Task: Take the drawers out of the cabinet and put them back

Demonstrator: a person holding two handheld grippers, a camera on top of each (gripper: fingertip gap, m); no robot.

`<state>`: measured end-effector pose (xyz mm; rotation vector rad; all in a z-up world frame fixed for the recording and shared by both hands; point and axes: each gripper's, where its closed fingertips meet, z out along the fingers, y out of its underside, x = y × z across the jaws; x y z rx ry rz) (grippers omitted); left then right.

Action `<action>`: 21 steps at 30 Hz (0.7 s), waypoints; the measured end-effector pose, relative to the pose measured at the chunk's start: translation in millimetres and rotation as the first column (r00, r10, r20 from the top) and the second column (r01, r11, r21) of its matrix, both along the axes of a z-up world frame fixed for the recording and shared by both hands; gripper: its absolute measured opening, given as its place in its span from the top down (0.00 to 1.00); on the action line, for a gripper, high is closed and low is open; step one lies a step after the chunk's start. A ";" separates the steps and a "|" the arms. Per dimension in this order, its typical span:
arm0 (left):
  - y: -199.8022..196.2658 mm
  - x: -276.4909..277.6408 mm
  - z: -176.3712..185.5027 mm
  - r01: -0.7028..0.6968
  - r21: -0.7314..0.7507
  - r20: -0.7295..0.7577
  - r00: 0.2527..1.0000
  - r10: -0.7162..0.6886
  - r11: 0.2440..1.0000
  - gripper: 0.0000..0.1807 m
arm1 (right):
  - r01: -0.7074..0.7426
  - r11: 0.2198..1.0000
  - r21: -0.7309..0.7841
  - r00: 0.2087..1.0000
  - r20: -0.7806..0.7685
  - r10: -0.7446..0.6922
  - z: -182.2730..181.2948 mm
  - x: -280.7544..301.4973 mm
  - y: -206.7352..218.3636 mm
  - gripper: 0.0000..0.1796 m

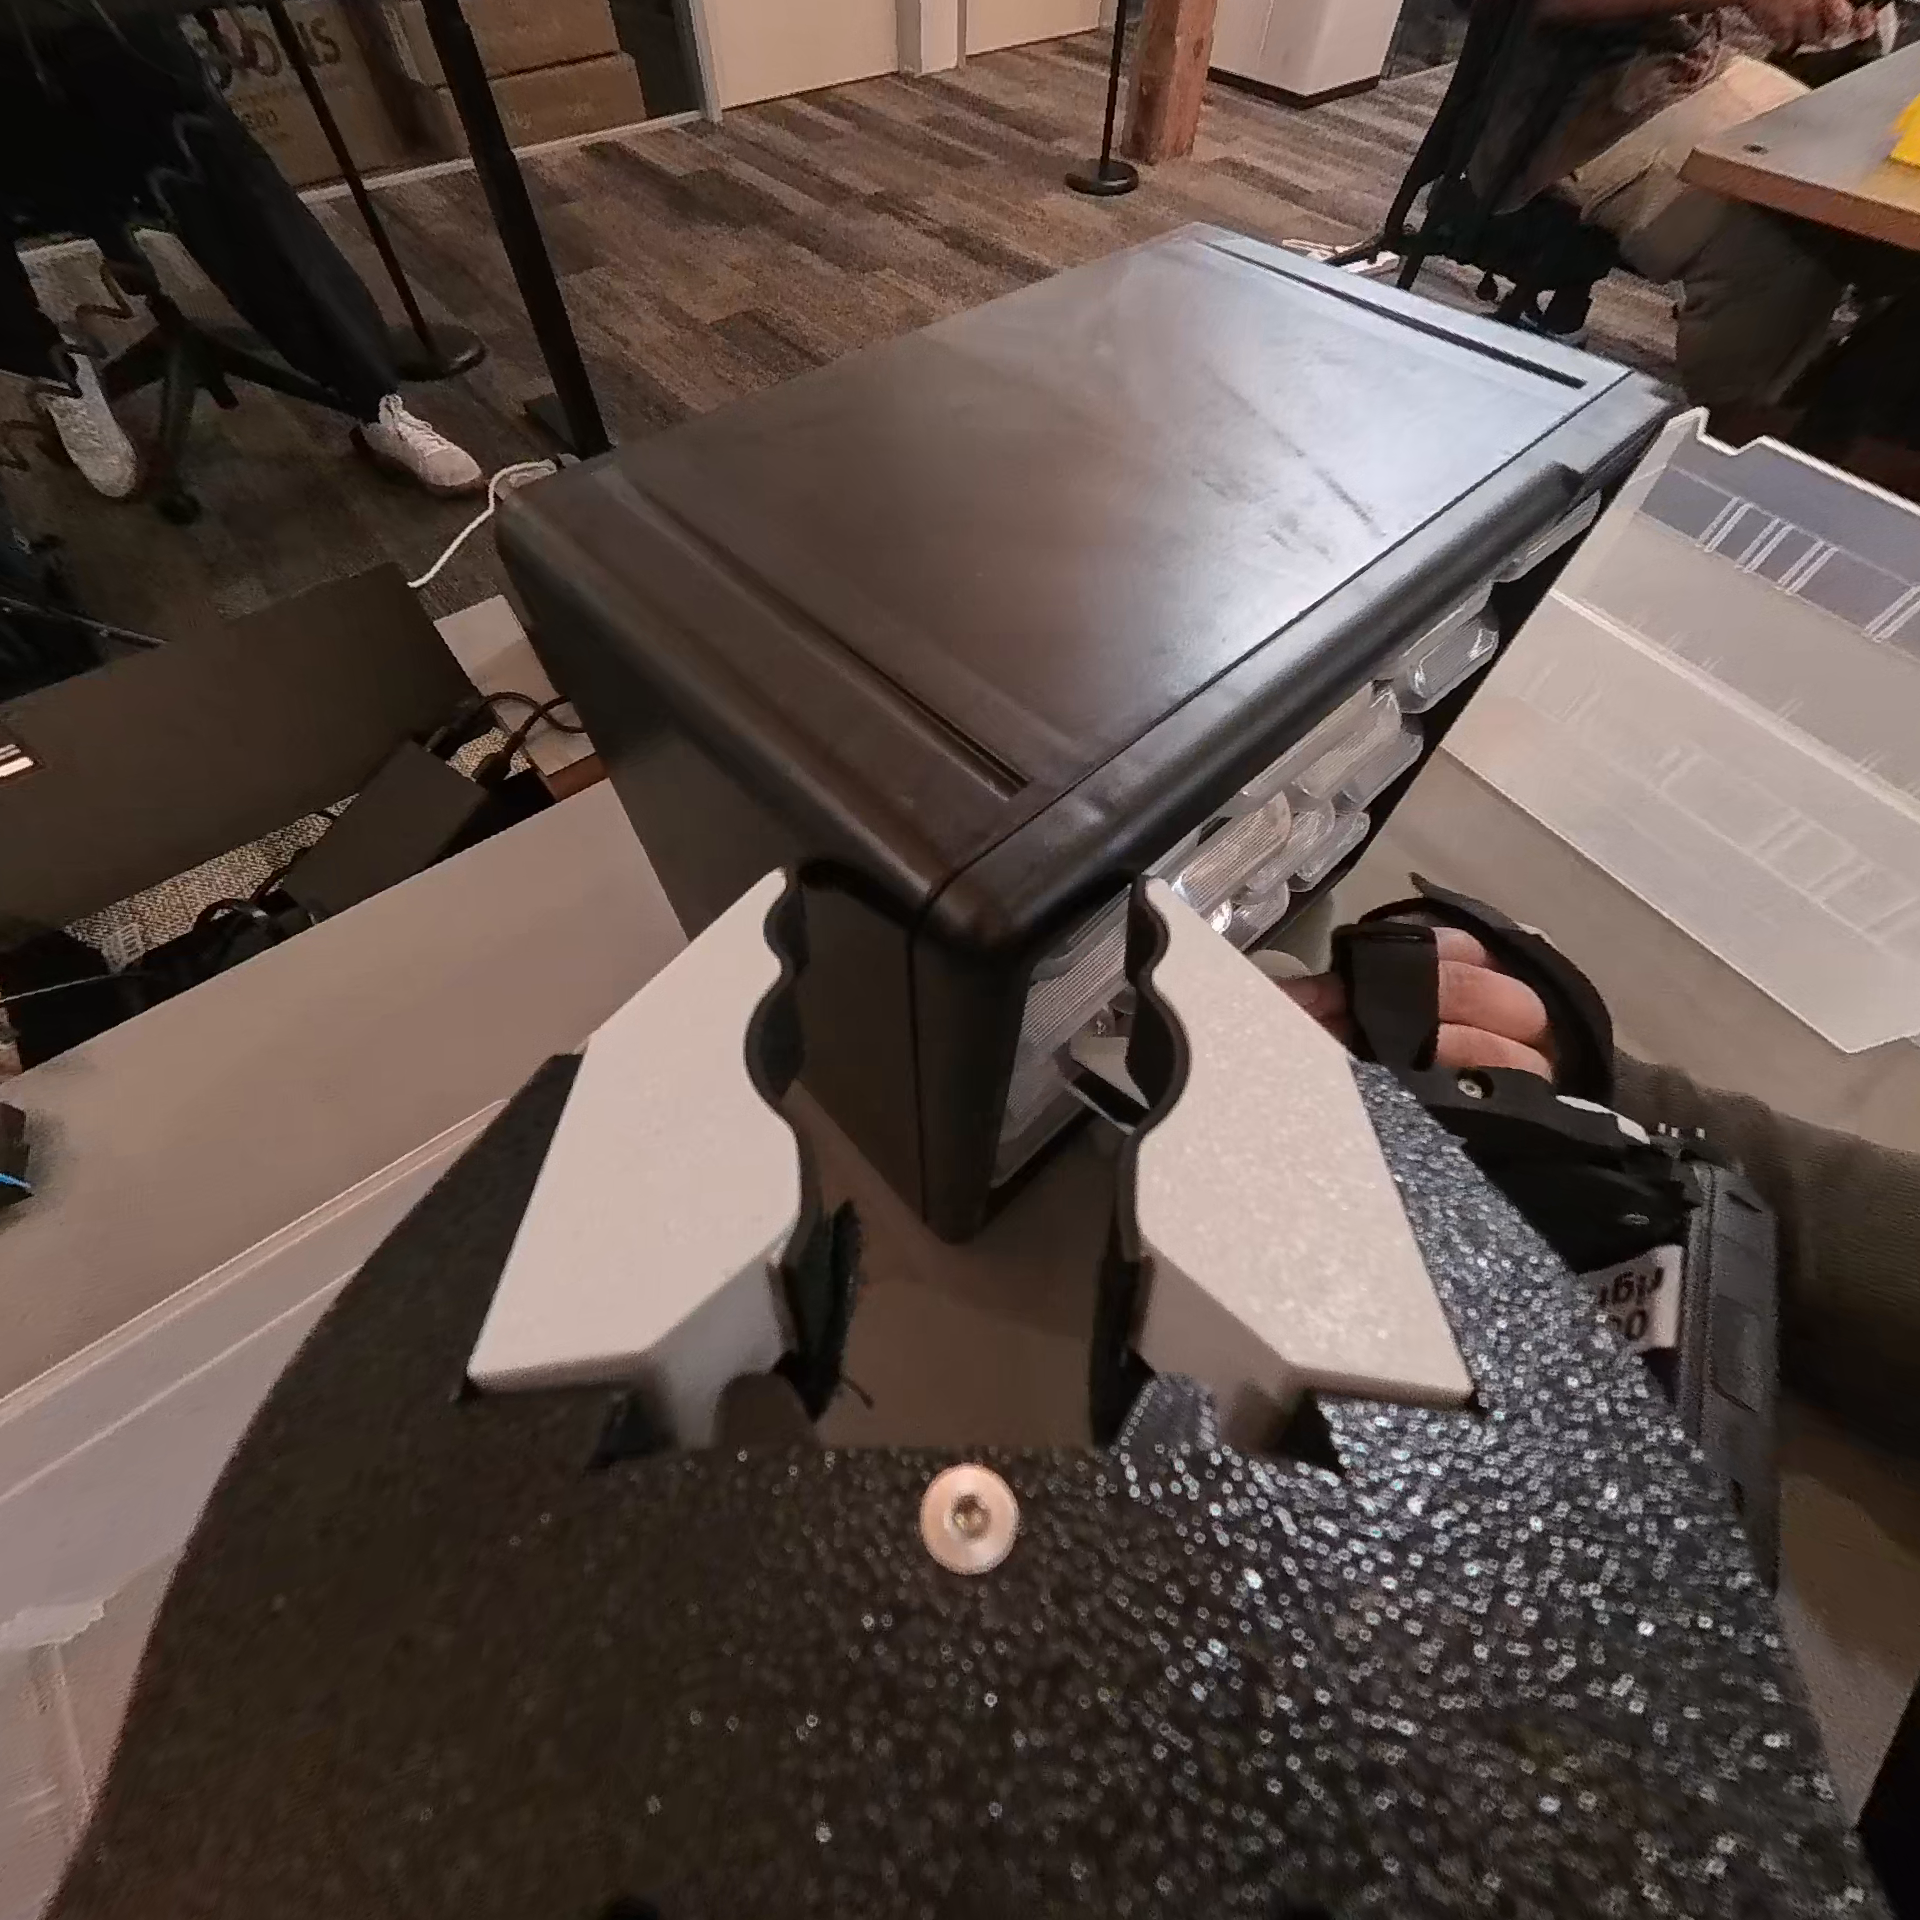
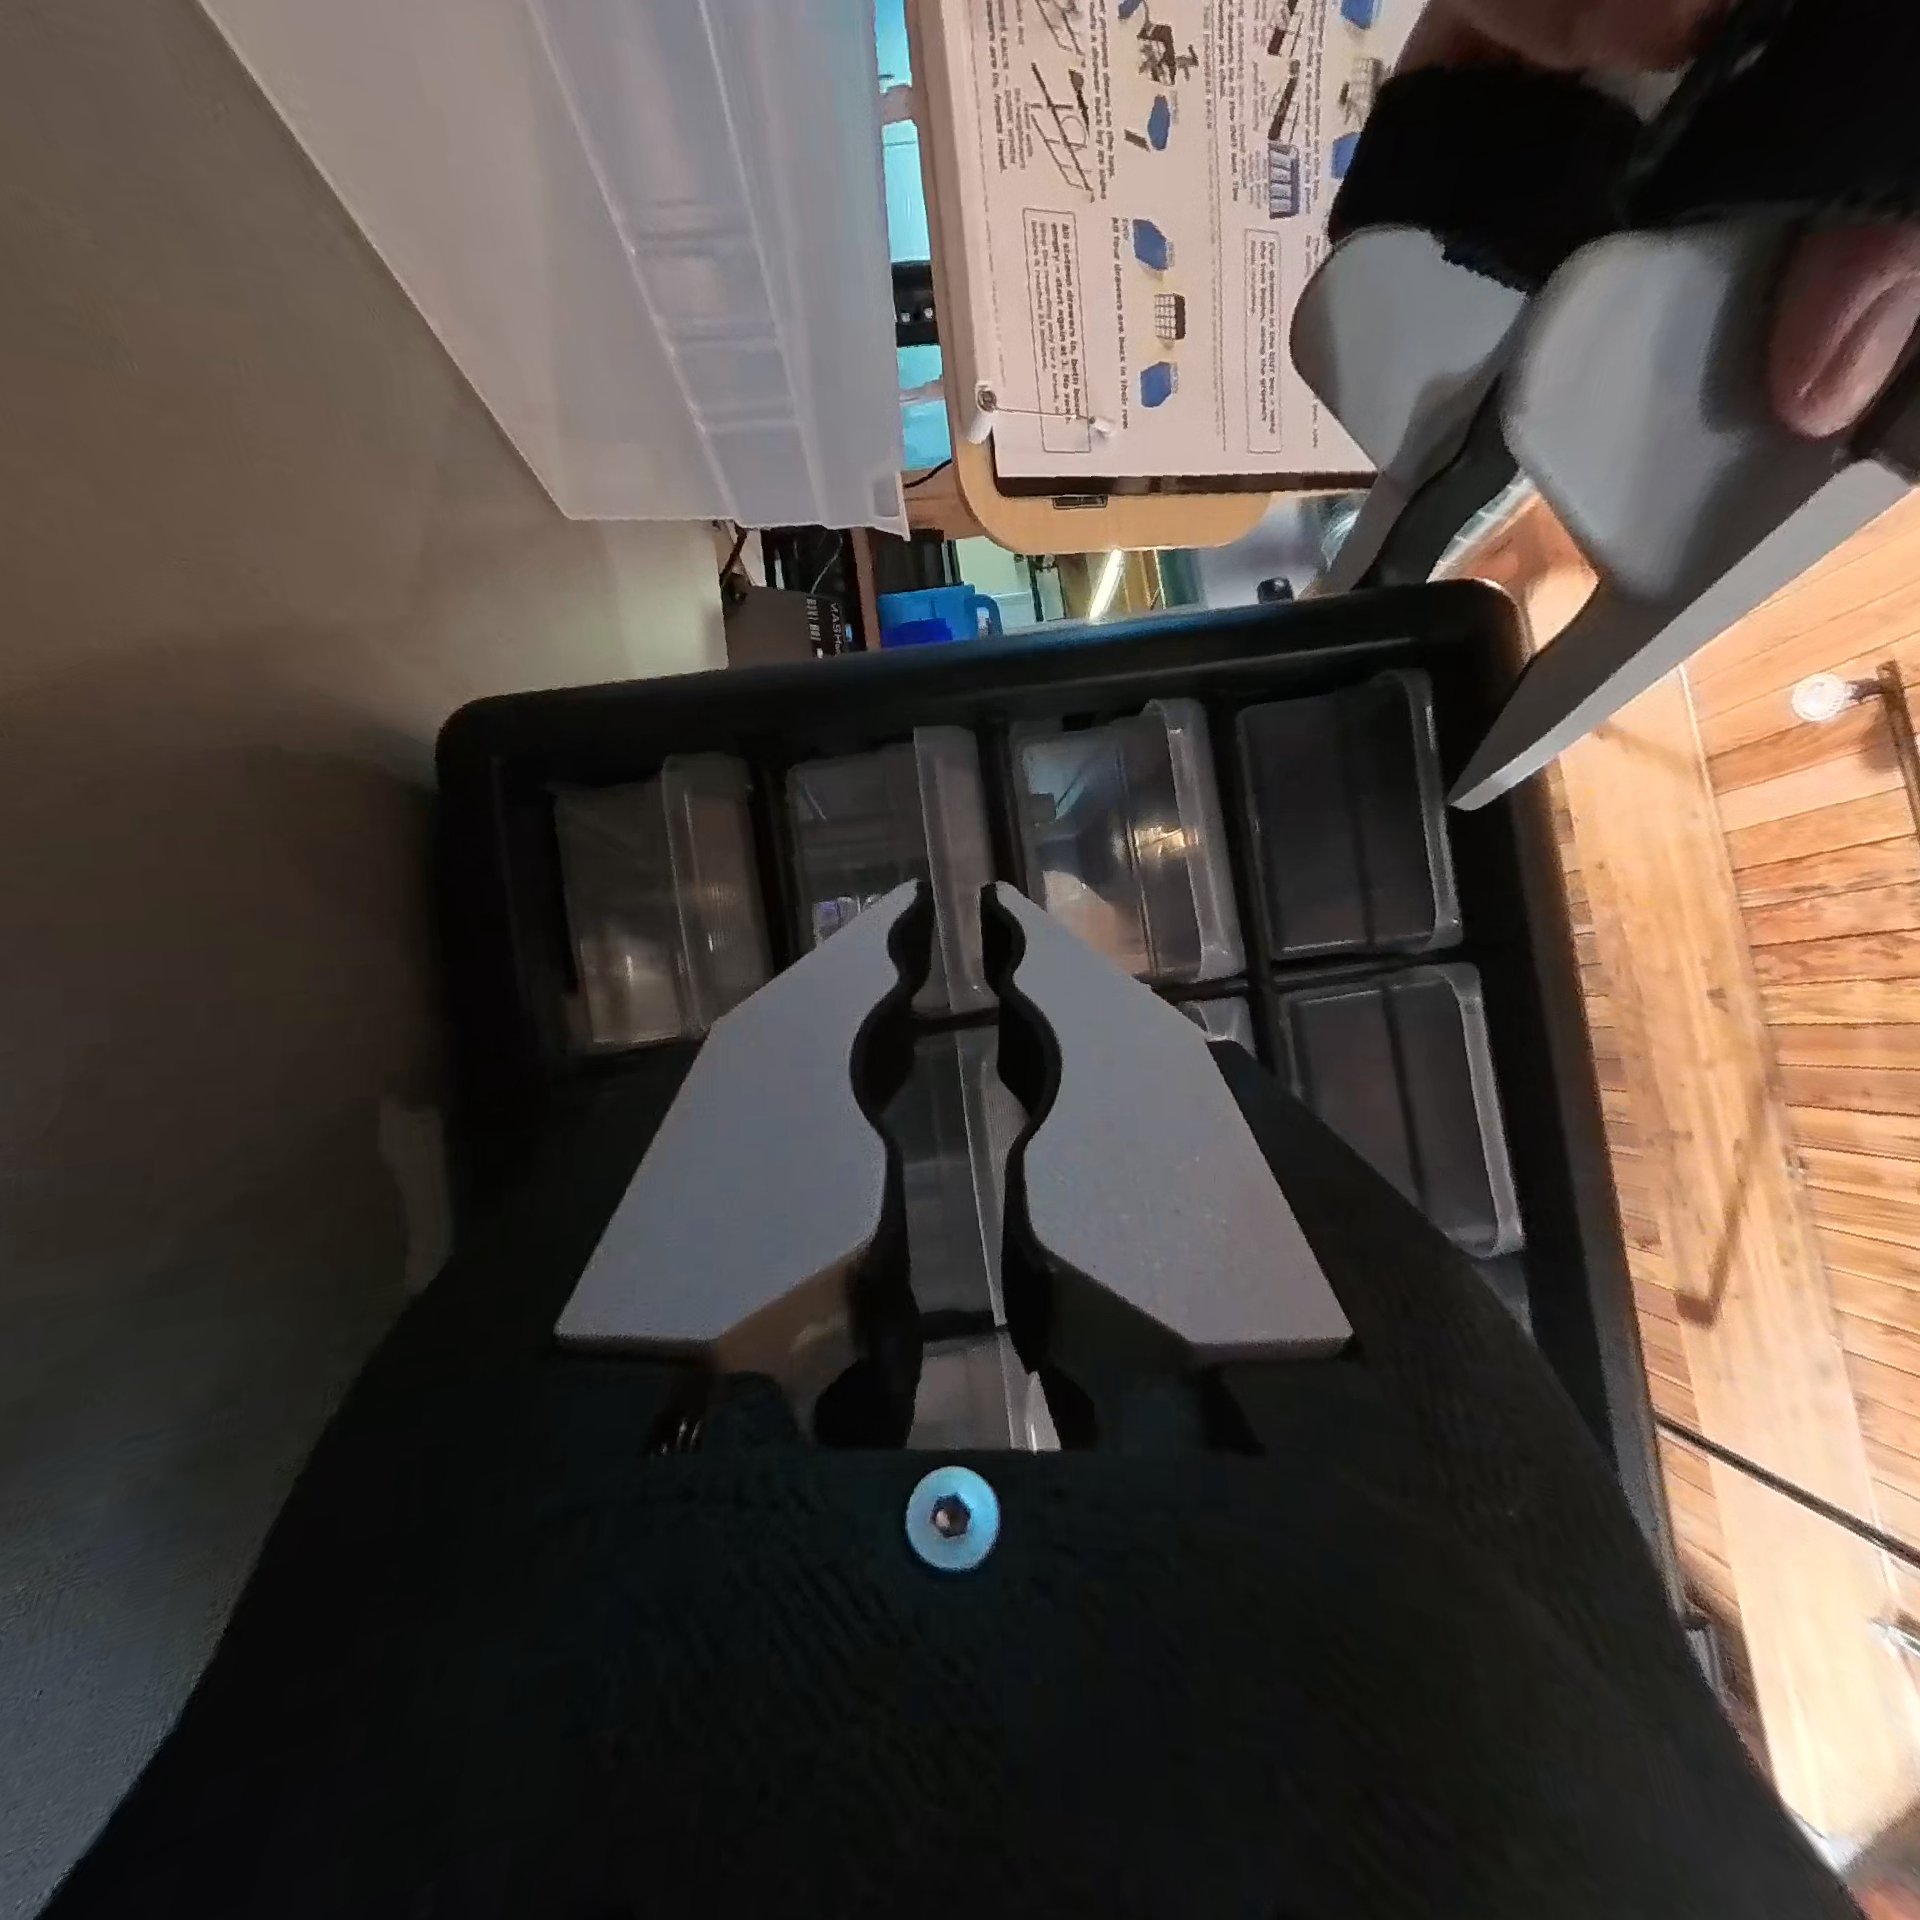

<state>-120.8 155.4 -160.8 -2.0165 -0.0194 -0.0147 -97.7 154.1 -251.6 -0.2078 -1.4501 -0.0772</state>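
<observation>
cabinet (image 1: 1091, 582): black plastic small-parts cabinet, upright on a pale table (image 1: 312, 1091); seen from above its near top corner in the left wrist view, face-on but rolled sideways in the right wrist view.
drawers (image 2: 1112, 842): small clear plastic ones in rows across the cabinet front; all those in sight look seated in their slots or nearly so, none lying loose on the table.
drawer in hand (image 2: 951, 1091): clear, each drawer has a raised pull tab at the front; the right gripper (image 2: 951, 899) sits with its fingers drawn close on either side of one such tab, judged clamped on it.
left gripper (image 1: 961, 904): fingers spread apart, straddling the cabinet's near upper corner without pinching it; looks placed to brace the case.
handling: judged light, thin-walled, stiff but brittle, and slick; take it by the pull tab, pull straight along the slot, since skew could jam it or the tab could slip out.
cabinet weight: judged light enough to slide when a drawer is pulled, hence the bracing.
drawer contents: nothing clearly visible inside; walls show only reflections and dark backing, cannot tell for certain.
bin (image 1: 1714, 707): large translucent plastic tub just beside the cabinet; contents cannot be made out.
hand (image 1: 1455, 997): gloved, holding the right gripper at the cabinet front.
</observation>
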 end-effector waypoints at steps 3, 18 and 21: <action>0.2 0.0 -0.2 0.004 0.003 0.002 1.000 -0.004 1.000 0.66 | 0.003 1.000 0.024 1.000 0.005 -0.003 -0.2 0.7 -1.7 0.96; 0.4 0.2 -0.5 0.002 0.008 -0.002 1.000 -0.002 1.000 0.66 | -0.028 1.000 0.010 1.000 -0.010 0.028 -1.4 15.3 -19.7 0.96; 1.0 0.0 -0.5 0.014 0.017 -0.001 1.000 -0.014 1.000 0.67 | -0.034 0.999 0.016 0.999 0.021 0.034 -7.8 20.5 -28.0 1.00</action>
